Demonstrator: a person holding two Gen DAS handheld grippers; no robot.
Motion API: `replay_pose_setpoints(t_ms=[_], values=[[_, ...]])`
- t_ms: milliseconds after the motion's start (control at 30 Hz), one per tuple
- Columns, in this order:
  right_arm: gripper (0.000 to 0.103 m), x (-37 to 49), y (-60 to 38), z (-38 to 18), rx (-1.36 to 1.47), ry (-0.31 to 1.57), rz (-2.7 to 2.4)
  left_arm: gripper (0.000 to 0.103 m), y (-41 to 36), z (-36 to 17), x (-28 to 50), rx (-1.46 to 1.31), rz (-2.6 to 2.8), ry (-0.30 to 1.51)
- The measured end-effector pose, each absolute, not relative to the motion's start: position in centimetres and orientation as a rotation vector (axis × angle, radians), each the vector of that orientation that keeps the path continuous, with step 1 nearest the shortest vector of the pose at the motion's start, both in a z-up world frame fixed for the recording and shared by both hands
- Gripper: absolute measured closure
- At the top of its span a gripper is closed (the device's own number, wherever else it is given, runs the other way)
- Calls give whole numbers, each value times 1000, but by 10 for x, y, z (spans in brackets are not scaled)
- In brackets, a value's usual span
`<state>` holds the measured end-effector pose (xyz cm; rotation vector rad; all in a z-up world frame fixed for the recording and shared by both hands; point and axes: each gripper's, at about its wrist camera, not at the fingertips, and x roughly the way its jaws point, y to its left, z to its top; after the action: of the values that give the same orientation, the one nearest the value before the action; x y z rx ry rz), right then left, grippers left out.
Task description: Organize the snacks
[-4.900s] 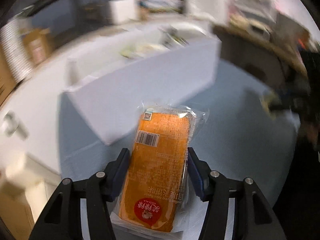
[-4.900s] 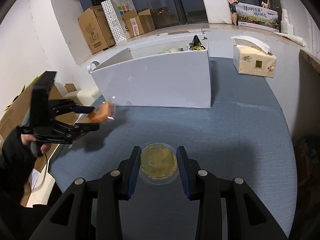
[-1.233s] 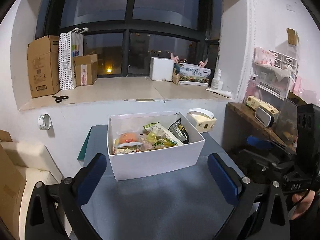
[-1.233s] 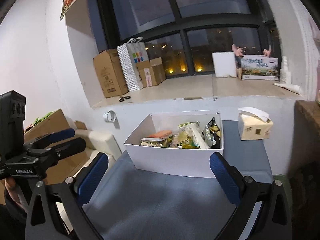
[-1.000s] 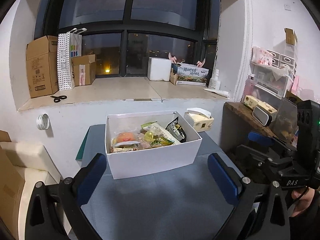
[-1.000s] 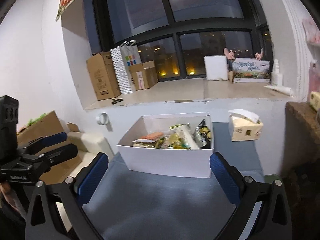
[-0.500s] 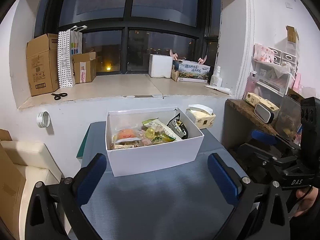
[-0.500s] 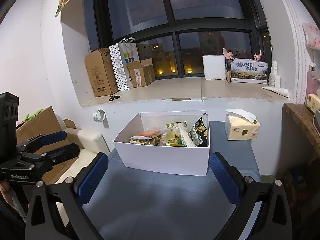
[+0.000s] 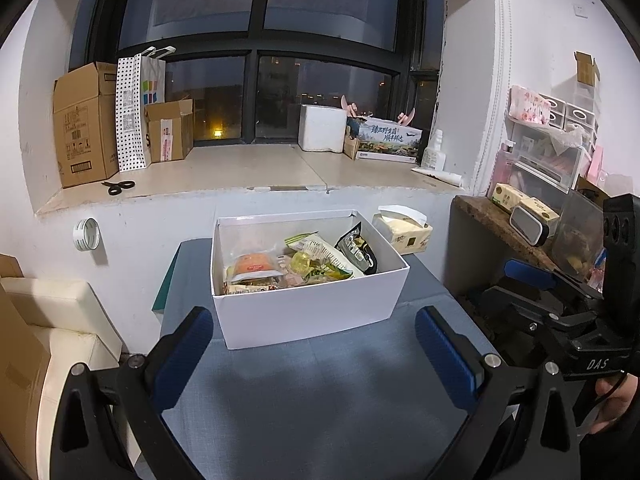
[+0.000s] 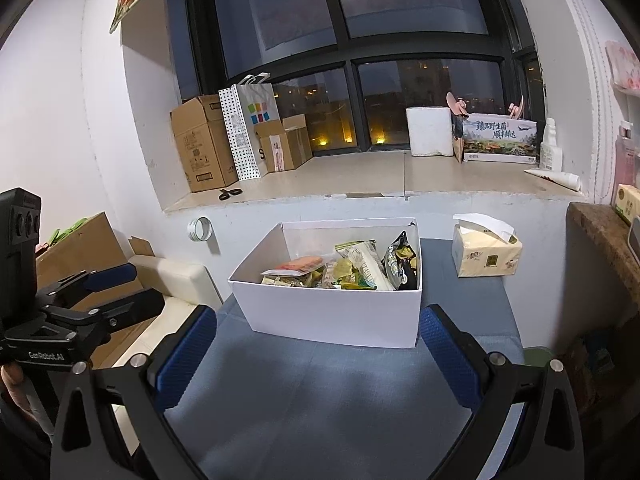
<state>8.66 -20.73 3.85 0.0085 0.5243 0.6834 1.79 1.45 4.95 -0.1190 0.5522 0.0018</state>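
Note:
A white open box [image 9: 312, 312] stands on the blue-grey table [image 9: 320, 400], filled with several snack packs, among them an orange pack [image 9: 253, 265] and a black bag [image 9: 358, 249]. The box also shows in the right wrist view [image 10: 332, 316]. My left gripper [image 9: 316, 356] is open and empty, held back from the box above the table. My right gripper [image 10: 320, 356] is open and empty, also held back from the box. Each gripper shows in the other's view, the right one [image 9: 552, 304] at the table's right side, the left one [image 10: 92, 300] at its left side.
A tissue box [image 10: 486, 252] sits on the table to the right of the white box. A wide windowsill [image 9: 240, 172] behind holds cardboard boxes, a paper bag and scissors. A cream seat [image 9: 52, 320] stands at the left, a dark shelf [image 9: 516, 232] at the right.
Since about five seconds ago both grippers let go of their snacks, opened wide and drew back from the box. Over the last second the views only shift slightly.

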Motion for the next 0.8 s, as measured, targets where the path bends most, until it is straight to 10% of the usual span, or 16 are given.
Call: replay_pose_setpoints(t_ms=[800], values=[[0,86,-206,37,11,533,690,0,14,47,19,-121,2,563]])
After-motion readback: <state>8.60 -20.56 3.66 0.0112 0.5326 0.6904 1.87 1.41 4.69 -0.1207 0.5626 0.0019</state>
